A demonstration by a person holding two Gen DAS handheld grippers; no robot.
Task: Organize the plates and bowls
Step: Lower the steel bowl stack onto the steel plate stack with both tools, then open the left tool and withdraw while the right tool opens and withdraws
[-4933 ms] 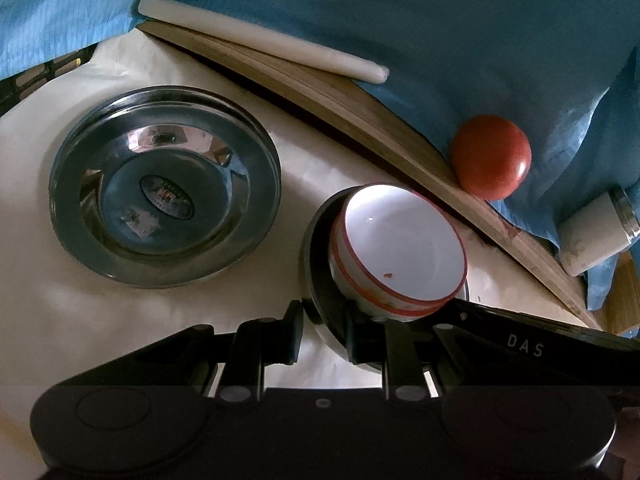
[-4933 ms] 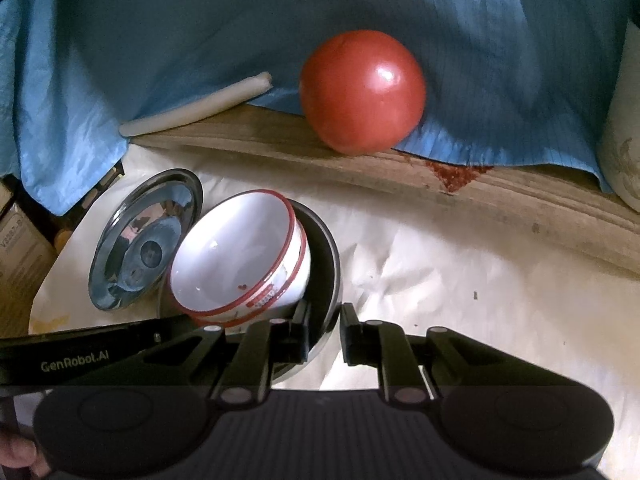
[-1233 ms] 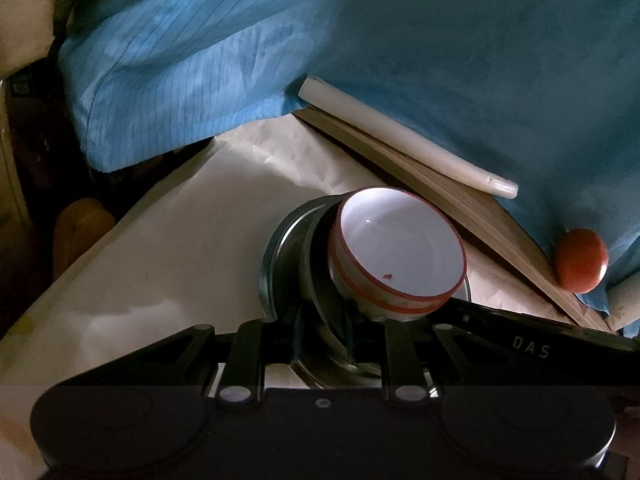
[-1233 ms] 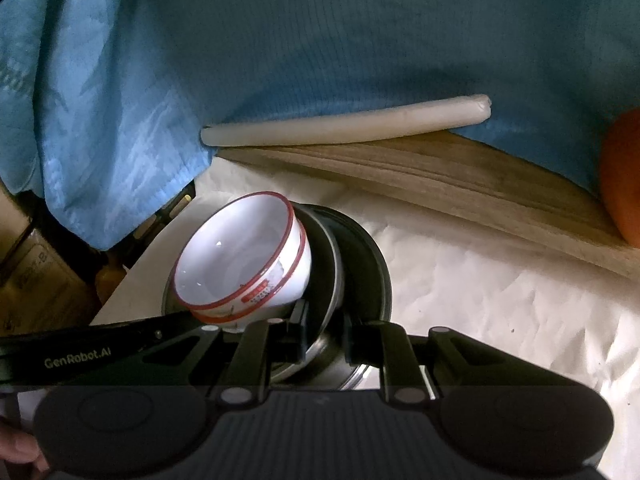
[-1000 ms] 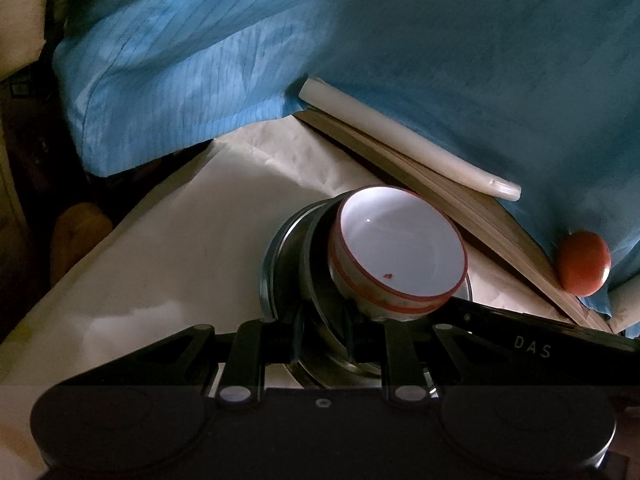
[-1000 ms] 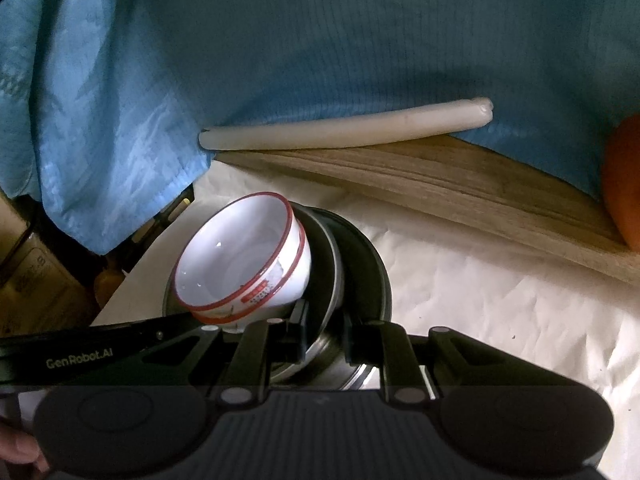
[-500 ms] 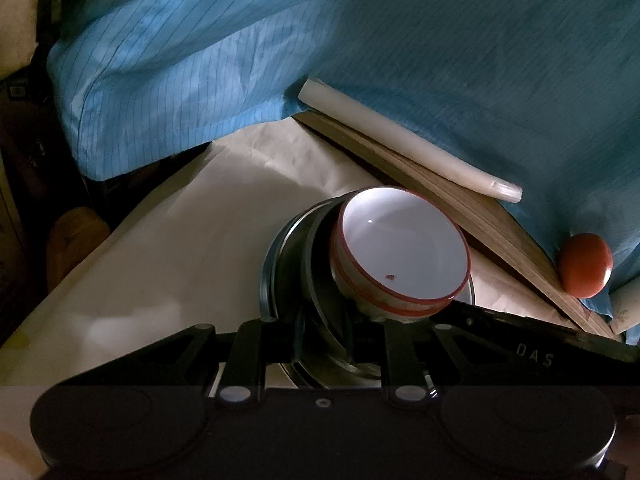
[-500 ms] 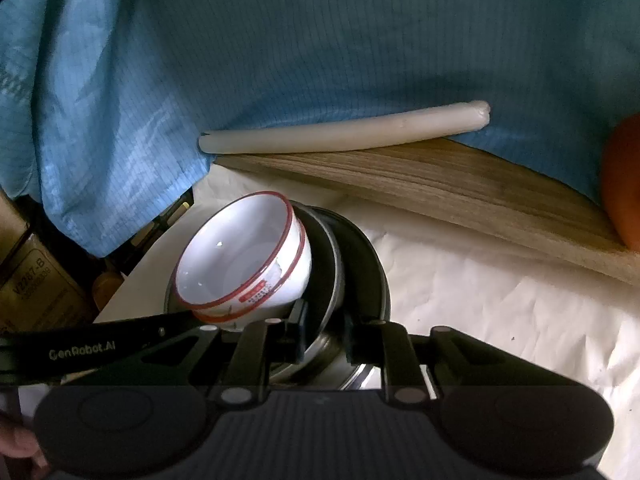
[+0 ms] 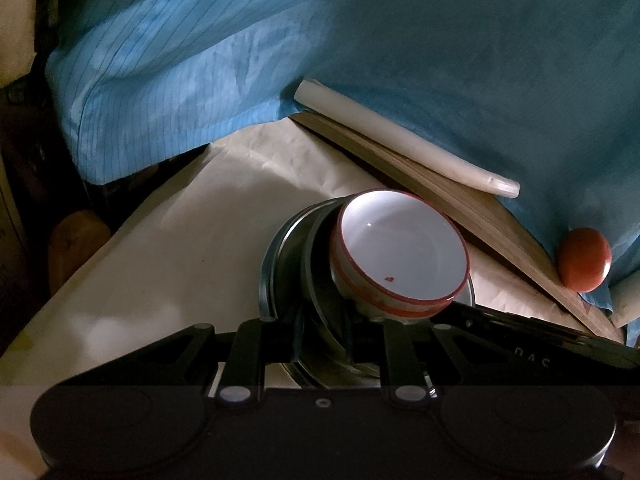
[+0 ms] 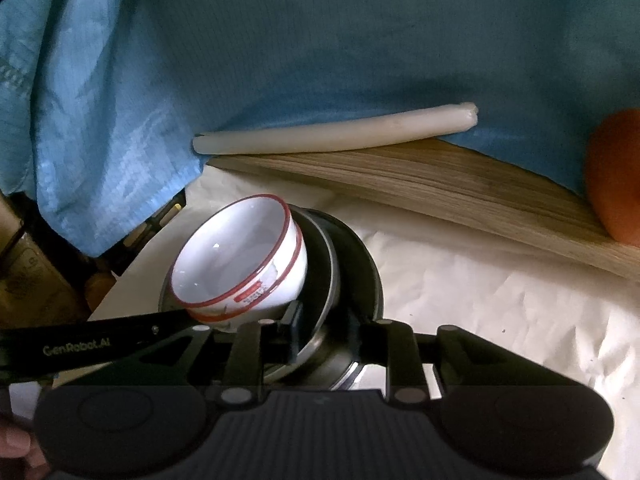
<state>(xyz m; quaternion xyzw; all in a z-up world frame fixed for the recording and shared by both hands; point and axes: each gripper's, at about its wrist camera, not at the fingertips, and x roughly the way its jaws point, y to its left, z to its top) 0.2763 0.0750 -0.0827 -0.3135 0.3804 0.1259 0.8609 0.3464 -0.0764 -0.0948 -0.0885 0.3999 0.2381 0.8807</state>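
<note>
**Stack set down, right grip easing off**

The bowls (image 9: 400, 256), two white red-rimmed ones nested, sit in a dark plate (image 10: 320, 264) that rests on the steel plate (image 9: 274, 264) on the paper-covered table (image 9: 180, 248). The whole pile lies near the wooden board (image 10: 440, 184), well apart from the red ball (image 9: 584, 258).

The left gripper (image 9: 324, 330) has its fingers clamped on the near rim of the dark plate. The right gripper (image 10: 326, 330) straddles the rim on its side, its fingers having just been opening with the rim between them; they look apart from it now, though only barely.

By my reading the stacking step is finishing: pile placed, release under way. Next the left fingers should part too, then both grippers draw back along the rim line without nudging the tilted bowls
</note>
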